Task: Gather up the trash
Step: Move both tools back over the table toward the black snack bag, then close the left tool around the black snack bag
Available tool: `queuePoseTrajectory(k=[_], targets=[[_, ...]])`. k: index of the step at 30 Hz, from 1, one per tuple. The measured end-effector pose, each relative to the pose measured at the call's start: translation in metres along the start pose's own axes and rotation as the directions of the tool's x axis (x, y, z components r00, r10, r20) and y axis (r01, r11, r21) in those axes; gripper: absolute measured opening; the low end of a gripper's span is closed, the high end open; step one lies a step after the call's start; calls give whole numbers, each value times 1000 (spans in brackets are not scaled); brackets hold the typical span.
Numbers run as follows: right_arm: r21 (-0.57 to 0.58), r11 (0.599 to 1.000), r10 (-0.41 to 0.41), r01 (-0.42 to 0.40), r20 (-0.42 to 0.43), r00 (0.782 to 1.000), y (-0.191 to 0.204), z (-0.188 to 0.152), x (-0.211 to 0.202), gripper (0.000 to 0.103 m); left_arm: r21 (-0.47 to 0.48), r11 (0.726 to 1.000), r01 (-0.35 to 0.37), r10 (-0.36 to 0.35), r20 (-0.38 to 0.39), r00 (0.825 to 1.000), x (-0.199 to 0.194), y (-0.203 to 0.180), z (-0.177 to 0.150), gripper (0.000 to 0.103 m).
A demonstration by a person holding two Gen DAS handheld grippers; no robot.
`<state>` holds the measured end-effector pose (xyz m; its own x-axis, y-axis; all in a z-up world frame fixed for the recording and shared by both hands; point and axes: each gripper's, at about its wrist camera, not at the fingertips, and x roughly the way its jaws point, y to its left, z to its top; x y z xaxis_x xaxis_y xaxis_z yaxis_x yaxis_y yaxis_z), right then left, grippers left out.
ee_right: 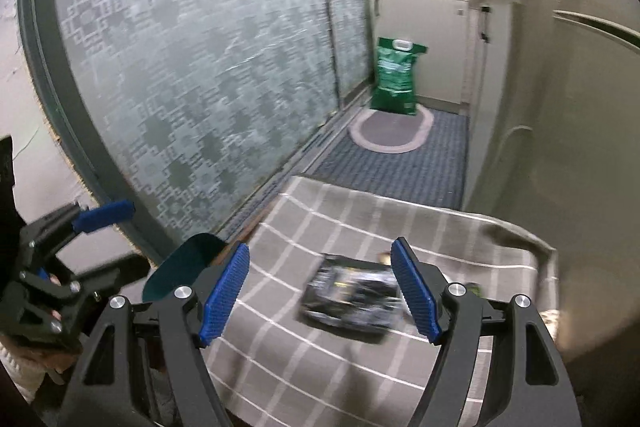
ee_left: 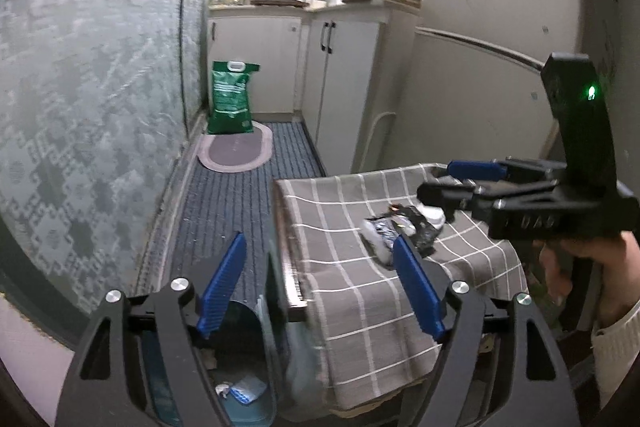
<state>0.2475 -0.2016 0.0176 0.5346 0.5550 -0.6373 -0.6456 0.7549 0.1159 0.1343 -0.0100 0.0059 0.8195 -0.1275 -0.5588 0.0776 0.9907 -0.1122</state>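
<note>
A small table under a grey checked cloth (ee_left: 348,291) carries a heap of trash: dark crumpled wrappers (ee_left: 416,227), a bluish-white packet (ee_left: 378,231) and a white piece (ee_left: 434,214). My left gripper (ee_left: 320,287) is open and empty, over the gap between the table edge and a teal-lidded bin (ee_left: 240,347) that has scraps at its bottom. My right gripper (ee_left: 452,183), held by a hand, hovers open just above the heap. In the right wrist view, a blurred dark wrapper (ee_right: 348,301) lies on the cloth (ee_right: 280,347) between the open right gripper's (ee_right: 320,291) pads, untouched. The left gripper (ee_right: 114,241) shows at the left.
A patterned frosted glass door (ee_left: 88,99) runs along the left. Beyond the table are a blue ribbed mat (ee_left: 224,211), an oval rug (ee_left: 236,151), a green sack (ee_left: 232,99), white cabinets (ee_left: 340,75) and a fridge (ee_left: 500,27) close on the right.
</note>
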Motion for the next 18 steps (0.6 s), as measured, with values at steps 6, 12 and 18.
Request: queuePoseTrajectory(k=[6,12,18], targets=[[-6,999,-49,49,-6,999,-27,-7,-11,56,-13,998,62,-63,-85,994,37,-29,-6,83],[-21,996,-89,88,-40,995,-47,-16,-13,55,-14,998,59,-60,-132,989,69,-58,-12,87],[-32,993,-115,113,-53,992,-69,-26,-15,71,-12,1000,17,-19,-185,983,97,-78,-18,90]])
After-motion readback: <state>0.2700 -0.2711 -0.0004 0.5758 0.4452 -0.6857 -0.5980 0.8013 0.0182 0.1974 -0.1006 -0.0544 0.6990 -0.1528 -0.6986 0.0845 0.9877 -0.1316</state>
